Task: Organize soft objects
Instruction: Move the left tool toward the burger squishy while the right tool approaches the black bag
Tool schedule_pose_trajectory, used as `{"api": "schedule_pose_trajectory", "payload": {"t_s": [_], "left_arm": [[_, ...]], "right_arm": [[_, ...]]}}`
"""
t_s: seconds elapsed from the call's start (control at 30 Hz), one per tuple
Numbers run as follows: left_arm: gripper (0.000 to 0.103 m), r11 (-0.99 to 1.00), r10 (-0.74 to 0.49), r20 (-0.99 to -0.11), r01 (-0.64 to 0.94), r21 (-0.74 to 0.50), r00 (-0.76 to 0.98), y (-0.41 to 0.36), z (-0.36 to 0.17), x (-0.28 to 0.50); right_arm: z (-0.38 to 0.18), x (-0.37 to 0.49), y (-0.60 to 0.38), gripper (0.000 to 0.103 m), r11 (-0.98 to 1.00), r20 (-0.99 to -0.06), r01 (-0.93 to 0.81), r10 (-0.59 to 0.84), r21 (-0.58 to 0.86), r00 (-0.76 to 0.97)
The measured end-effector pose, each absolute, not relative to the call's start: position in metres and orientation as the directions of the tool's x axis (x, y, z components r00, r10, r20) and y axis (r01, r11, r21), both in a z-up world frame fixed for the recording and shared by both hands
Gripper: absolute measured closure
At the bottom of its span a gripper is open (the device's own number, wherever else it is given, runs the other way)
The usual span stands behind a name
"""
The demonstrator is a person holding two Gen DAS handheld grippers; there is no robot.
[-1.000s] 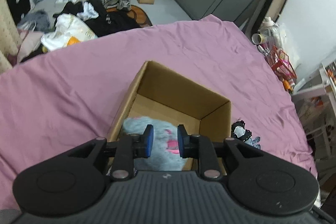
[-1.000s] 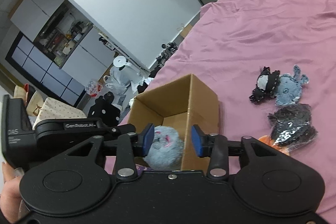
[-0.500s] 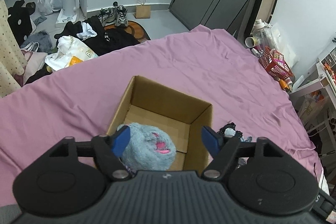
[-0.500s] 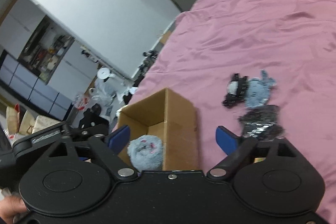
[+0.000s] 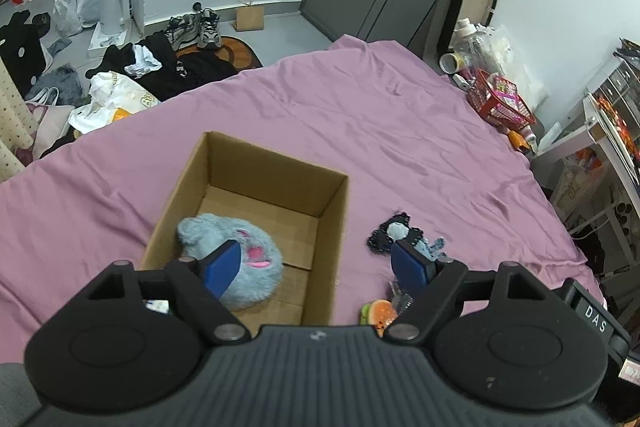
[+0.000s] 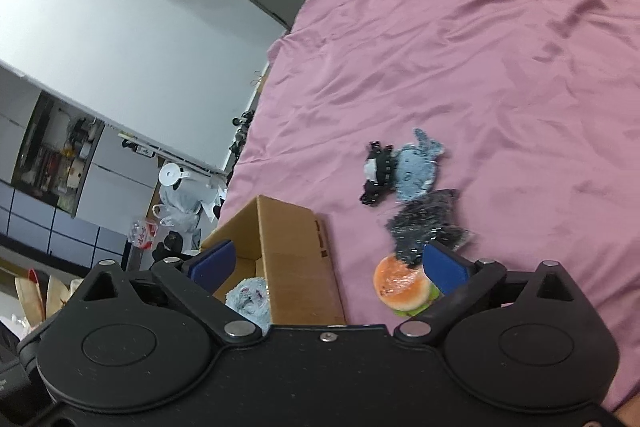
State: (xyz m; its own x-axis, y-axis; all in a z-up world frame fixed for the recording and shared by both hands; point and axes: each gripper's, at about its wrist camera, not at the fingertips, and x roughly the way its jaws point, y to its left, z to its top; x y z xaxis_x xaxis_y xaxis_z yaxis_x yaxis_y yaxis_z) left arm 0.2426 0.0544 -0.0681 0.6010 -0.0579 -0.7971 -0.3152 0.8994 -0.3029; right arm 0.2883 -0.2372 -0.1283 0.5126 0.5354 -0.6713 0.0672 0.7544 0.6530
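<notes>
Left wrist view: the left gripper (image 5: pixel 318 263) hovers above the cardboard box (image 5: pixel 200 163), blue pads spread wide, gripping nothing. A fluffy grey plush (image 5: pixel 236 247) lies inside at the box's 7 o'clock corner.

Right wrist view: the right gripper (image 6: pixel 328 263) gapes empty over wrinkled purple sheet (image 6: pixel 500 47). A squishy burger toy (image 6: pixel 396 285) lies at 3 o'clock of the box, a sequined black toy (image 6: pixel 424 227) touching it.

Both wrist views overlook box (image 5: pixel 256 187), toys.
</notes>
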Motion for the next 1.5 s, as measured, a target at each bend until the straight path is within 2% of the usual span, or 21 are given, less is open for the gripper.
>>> {"api": "schedule_pose_trajectory", "payload": {"t_s": [0.3, 0.47, 0.63, 0.83, 1.03, 1.13, 1.2, 1.3, 1.5], "left_arm": [[0.022, 0.917, -0.080, -0.806, -0.275, -0.290, 0.586, 0.015, -0.073, 0.248], [0.022, 0.923, -0.103, -0.811, -0.248, -0.293, 0.575, -0.006, -0.079, 0.252], [0.022, 0.922, -0.131, -0.818, -0.234, -0.308, 0.560, -0.022, -0.090, 0.253], [0.023, 0.932, -0.101, -0.817, -0.233, -0.277, 0.567, -0.040, -0.103, 0.257], [0.031, 0.927, -0.133, -0.822, -0.224, -0.301, 0.553, -0.050, -0.119, 0.263], [0.040, 0.924, -0.141, -0.831, -0.229, -0.305, 0.538, -0.054, -0.128, 0.269], [0.051, 0.922, -0.144, -0.840, -0.237, -0.305, 0.523, -0.054, -0.135, 0.272], [0.057, 0.919, -0.150, -0.857, -0.250, -0.306, 0.493, -0.054, -0.149, 0.277], [0.058, 0.919, -0.162, -0.876, -0.253, -0.301, 0.454, -0.054, -0.170, 0.285]], "right_arm": [[-0.132, 0.287, -0.266, 0.004, 0.740, -0.688, 0.141, 0.514, 0.658, 0.512], [-0.137, 0.286, -0.280, 0.008, 0.705, -0.676, 0.177, 0.531, 0.687, 0.511], [-0.152, 0.288, -0.289, 0.018, 0.667, -0.682, 0.246, 0.536, 0.704, 0.497], [-0.170, 0.291, -0.298, 0.021, 0.637, -0.697, 0.315, 0.532, 0.703, 0.481], [-0.177, 0.296, -0.298, 0.037, 0.610, -0.676, 0.315, 0.558, 0.727, 0.481], [-0.182, 0.299, -0.295, 0.042, 0.613, -0.674, 0.306, 0.559, 0.728, 0.483], [-0.186, 0.302, -0.291, 0.045, 0.621, -0.679, 0.303, 0.558, 0.723, 0.477], [-0.193, 0.305, -0.288, 0.046, 0.623, -0.689, 0.315, 0.559, 0.716, 0.461], [-0.204, 0.310, -0.284, 0.046, 0.627, -0.711, 0.345, 0.547, 0.698, 0.443]]}}
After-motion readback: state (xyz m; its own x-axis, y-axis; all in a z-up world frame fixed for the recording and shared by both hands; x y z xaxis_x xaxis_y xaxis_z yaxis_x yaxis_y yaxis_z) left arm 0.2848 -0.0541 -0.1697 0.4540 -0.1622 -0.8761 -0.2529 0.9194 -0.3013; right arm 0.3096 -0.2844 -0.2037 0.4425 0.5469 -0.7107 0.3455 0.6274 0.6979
